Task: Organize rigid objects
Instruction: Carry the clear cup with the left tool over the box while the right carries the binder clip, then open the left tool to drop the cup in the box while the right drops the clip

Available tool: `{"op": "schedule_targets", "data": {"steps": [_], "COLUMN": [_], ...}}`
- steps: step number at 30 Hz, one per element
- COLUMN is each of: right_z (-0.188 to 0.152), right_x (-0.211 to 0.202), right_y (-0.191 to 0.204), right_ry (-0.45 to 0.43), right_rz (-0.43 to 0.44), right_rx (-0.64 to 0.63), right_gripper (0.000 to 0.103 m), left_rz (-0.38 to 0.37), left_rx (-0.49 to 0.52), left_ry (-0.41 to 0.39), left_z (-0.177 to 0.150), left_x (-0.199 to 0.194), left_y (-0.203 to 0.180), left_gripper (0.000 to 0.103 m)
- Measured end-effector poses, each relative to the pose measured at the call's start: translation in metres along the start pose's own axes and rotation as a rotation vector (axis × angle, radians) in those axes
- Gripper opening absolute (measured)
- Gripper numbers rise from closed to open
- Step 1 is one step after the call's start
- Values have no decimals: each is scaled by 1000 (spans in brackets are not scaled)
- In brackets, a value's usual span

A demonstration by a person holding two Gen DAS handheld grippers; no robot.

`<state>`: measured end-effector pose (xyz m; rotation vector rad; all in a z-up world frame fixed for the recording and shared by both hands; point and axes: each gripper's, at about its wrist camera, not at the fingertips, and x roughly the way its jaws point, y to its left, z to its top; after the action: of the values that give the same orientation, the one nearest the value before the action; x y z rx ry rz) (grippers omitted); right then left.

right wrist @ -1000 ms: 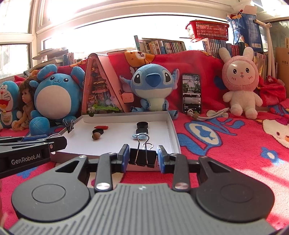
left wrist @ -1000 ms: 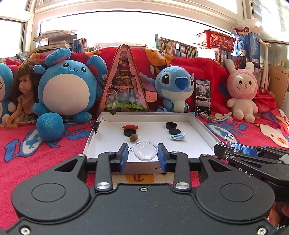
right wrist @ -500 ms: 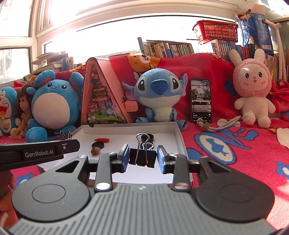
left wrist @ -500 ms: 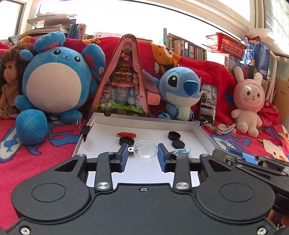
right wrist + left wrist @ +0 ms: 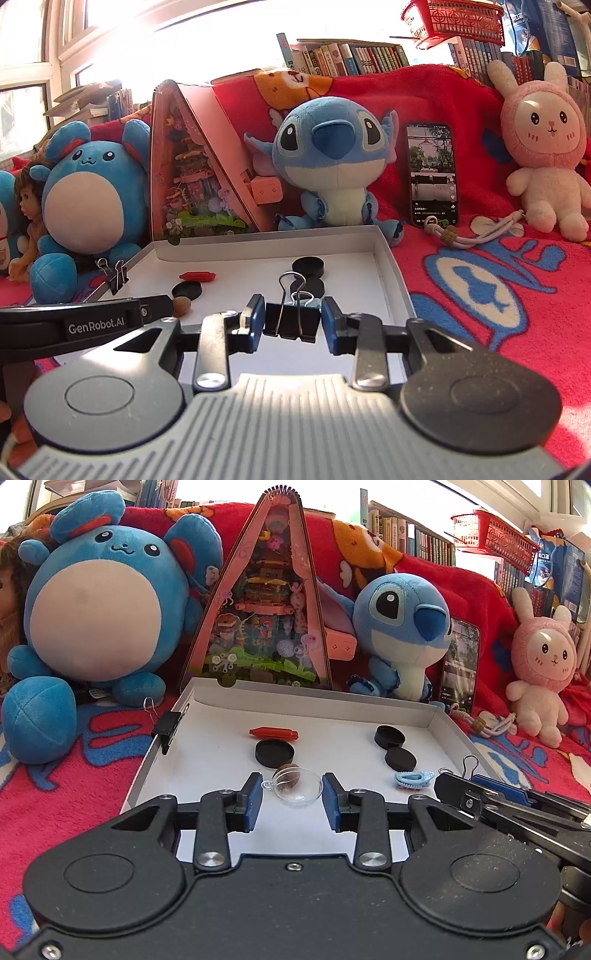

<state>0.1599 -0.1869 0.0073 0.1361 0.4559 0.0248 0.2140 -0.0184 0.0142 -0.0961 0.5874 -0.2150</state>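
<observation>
Clear plastic dome (image 5: 297,786): light, slick, likely brittle; left gripper (image 5: 291,801) clamped across its rim, above white tray (image 5: 439,716). Black binder clip (image 5: 291,319): stiff steel; right gripper (image 5: 291,323) apparently pinching its body over tray.

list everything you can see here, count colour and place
shallow cardboard box: 1, white, on red blanket
round discs: 3, black, in box
red capsule: 1, in box
brown nut: 1, in box
small comb clip: 1, light blue, in box
binder clip: 1, black, on box's left wall
plush toys: several, blue and pink, behind box
phone: 1, black, against blanket
left gripper: holds clear plastic dome
right gripper: holds black binder clip
</observation>
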Motion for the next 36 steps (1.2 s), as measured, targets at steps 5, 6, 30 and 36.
{"op": "schedule_targets", "data": {"steps": [5,6,30,36], "right_z": [0,0,-3,-2], "right_x": [12,14,34,30], "right_y": [0,0,-4,-5], "right_ry": [28,34,115,102], "right_rz": [-7,-9,-22,-13], "right_rx": [1,0,-6,2], "right_gripper": [38,38,38,45], "left_rz": [8,8,24,26], "left_rx": [-5,-4,-14,-11], "left_ry": [19,22,43,32], "left_z": [-1,-1,-3,-1], "left_x": [7,9,22,16], "left_y": [1,1,0,-2], "left_gripper": [33,33,33,42]}}
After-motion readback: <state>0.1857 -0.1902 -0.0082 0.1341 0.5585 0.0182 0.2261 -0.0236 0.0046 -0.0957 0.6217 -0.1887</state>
